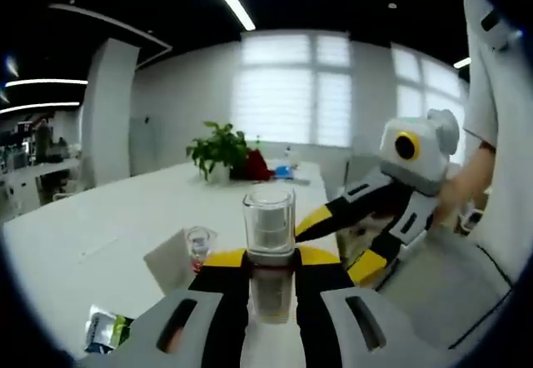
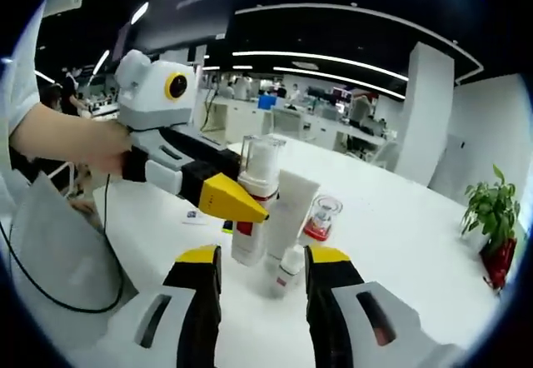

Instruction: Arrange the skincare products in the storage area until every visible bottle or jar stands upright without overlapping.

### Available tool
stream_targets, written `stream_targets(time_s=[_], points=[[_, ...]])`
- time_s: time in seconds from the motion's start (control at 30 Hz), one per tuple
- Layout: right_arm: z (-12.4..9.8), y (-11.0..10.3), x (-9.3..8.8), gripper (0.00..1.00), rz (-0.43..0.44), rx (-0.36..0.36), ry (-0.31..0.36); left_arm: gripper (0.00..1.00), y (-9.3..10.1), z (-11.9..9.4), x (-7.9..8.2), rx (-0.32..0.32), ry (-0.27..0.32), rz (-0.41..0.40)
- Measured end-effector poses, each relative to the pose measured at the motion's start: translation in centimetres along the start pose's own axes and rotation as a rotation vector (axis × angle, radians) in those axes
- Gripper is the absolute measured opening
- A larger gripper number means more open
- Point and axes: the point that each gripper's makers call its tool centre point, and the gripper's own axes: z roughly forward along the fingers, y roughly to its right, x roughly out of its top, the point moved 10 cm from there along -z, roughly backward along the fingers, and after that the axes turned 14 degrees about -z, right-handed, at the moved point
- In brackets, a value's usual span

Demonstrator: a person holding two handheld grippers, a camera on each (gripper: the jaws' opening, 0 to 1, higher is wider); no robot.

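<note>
Between the left gripper (image 2: 237, 206)'s closed jaws stands the upright bottle (image 2: 254, 210), long axis vertical, while the right gripper (image 2: 258, 272), jaws apart, waits just short of it.

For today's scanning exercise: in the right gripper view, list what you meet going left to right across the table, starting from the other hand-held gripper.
Left hand-held gripper → clear-capped bottle → white tube → small clear jar with red base → potted plant.
</note>
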Motion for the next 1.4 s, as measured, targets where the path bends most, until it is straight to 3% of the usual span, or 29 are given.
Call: stream_targets(time_s=[0.13,0.37,0.67,0.77,0.9,1.07,1.4], points=[[-0.2,0.6,-0.7,0.46,0.024,-0.011,-0.018,0.16,-1.1,0.5,-1.4,-0.002,-0.025,0.014],[-0.4,1.8,-1.6,0.55,0.046,-0.021,-0.040,0.16,-2.7,1.6,-3.1,-0.018,-0.019,0.040],[-0.8,3.3,-3.6,0.55,0.048,-0.063,-0.105,0.16,-4.9,2.4,-5.4,-0.016,-0.024,0.081],[-0.8,3.5,-4.3,0.56,0.048,-0.073,-0.118,0.16,-5.5,2.6,-6.0,-0.041,-0.016,0.063],[-0.9,3.6,-4.9,0.60,0.097,-0.080,-0.126,0.16,-5.8,3.2,-7.1,-0.074,-0.049,0.084],[-0.5,3.2,-5.0,0.63,0.094,-0.065,-0.125,0.16,-6.3,3.9,-7.7,-0.072,-0.035,0.077],[-0.7,3.5,-5.4,0.61,0.104,-0.082,-0.145,0.16,-6.9,4.3,-7.9,-0.087,-0.017,0.071]])
